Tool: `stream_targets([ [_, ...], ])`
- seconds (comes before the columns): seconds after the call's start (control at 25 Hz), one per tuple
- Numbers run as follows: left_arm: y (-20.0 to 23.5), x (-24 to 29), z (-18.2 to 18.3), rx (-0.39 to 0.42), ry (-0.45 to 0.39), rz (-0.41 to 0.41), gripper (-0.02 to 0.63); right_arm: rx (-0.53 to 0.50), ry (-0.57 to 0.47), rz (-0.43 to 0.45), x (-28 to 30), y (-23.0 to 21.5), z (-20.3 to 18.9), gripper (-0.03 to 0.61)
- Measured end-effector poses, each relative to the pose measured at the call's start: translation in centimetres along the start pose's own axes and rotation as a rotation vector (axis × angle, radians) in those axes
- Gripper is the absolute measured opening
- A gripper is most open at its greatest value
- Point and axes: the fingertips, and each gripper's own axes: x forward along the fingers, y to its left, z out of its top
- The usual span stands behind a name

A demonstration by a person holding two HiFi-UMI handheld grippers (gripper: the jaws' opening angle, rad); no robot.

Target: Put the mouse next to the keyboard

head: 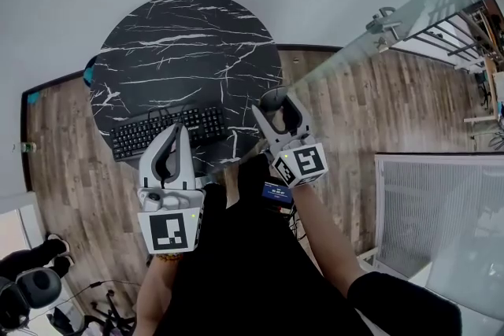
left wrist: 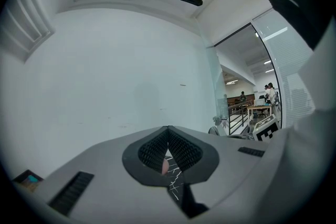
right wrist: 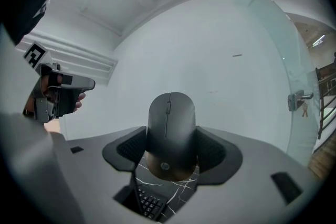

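Dark mouse (right wrist: pixel 170 131) clamped upright; keyboard (head: pixel 167 130) flat

Soft, even, cool light fills all three views, and nothing casts a hard shadow. The round black white-veined marble surface (head: pixel 189 35) shows only a dull sheen. Wide-angle bending curves the brown wood-plank floor (head: pixel 71 161) and the walls toward the edges, and both gripper views fade to black corners. The close dark grey computer mouse (right wrist: pixel 170 123) looks slightly soft. A white strip of light (left wrist: pixel 275 33) is brightest.
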Motion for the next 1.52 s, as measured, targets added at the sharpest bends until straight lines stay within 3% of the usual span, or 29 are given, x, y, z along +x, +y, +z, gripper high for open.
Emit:
stream_targets([
  [1.52,-0.3,-2.0,-1.3,0.021,0.041,0.007,0.006,0.038,0.246,0.007,0.0,-0.3,-12.0,0.299],
])
